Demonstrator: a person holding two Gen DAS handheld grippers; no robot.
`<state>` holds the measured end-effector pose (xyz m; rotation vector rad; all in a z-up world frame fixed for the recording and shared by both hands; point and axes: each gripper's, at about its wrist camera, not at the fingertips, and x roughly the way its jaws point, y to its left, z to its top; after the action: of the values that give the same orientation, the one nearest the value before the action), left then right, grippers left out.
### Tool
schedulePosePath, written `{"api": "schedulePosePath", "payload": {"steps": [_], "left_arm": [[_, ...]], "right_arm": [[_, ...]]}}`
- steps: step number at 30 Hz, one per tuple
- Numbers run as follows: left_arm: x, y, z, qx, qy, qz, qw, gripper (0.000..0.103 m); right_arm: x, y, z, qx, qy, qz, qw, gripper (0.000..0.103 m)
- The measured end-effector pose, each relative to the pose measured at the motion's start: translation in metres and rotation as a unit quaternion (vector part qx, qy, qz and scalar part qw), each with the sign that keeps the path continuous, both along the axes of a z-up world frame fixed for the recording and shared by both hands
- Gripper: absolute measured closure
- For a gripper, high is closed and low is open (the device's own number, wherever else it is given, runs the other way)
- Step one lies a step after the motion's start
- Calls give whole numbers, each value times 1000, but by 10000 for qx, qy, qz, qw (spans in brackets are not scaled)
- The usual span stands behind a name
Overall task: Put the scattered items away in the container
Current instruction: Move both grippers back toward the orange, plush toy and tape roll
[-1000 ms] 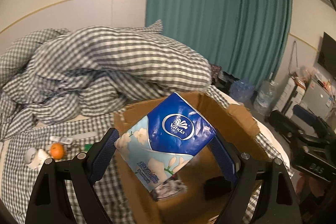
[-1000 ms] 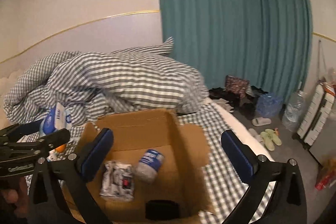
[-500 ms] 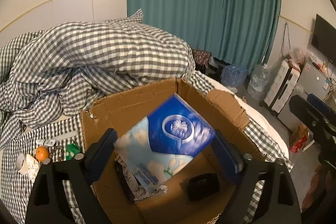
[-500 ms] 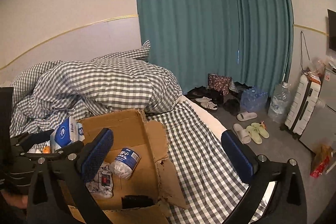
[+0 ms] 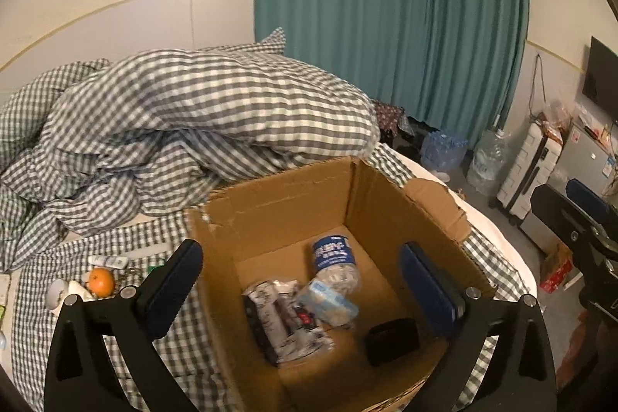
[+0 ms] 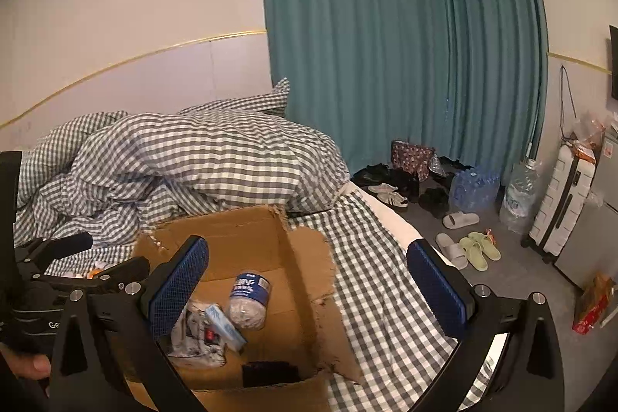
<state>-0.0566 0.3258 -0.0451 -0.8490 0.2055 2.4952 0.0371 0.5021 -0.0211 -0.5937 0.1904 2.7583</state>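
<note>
- Standing wide apart, the jaws of the left gripper (image 5: 299, 290) are seen over the open cardboard box (image 5: 293, 203) and are opening; nothing is clasped between them.
- Spread wide, the jaws of the right gripper (image 6: 309, 290) are observed with nothing held, above the box's right side and the checked sheet (image 6: 382, 296).
- On the box floor, a tissue pack (image 5: 326, 302) is found lying blurred, tilted against a crumpled wrapper (image 5: 287, 315) and touching a plastic bottle (image 5: 334, 257); a black object (image 5: 392, 336) lies at the near right.
- Left of the box, an orange (image 5: 100, 280) and small scattered items are noted on the sheet.
- Beyond the box, a heaped checked duvet (image 5: 193, 118) is recorded, with a teal curtain (image 5: 386, 18) farthest.
</note>
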Motion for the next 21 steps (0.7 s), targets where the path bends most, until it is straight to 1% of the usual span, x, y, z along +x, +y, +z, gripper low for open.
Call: {"api": "schedulePosePath", "payload": {"steps": [4, 10, 15, 21], "left_arm": [[-5, -31, 7, 29, 44, 246, 9997, 0], [-13, -91, 14, 122, 78, 709, 9974, 0], [-18, -144, 20, 214, 127, 1130, 9933, 0], [-21, -205, 24, 313, 174, 1613, 9862, 0]], "right_arm": [[-8, -25, 5, 58, 29, 186, 9998, 0], [-22, -70, 14, 114, 114, 519, 9985, 0], [-38, -114, 18, 173, 122, 866, 9960, 0], [-54, -163, 19, 313, 48, 1228, 9919, 0]]}}
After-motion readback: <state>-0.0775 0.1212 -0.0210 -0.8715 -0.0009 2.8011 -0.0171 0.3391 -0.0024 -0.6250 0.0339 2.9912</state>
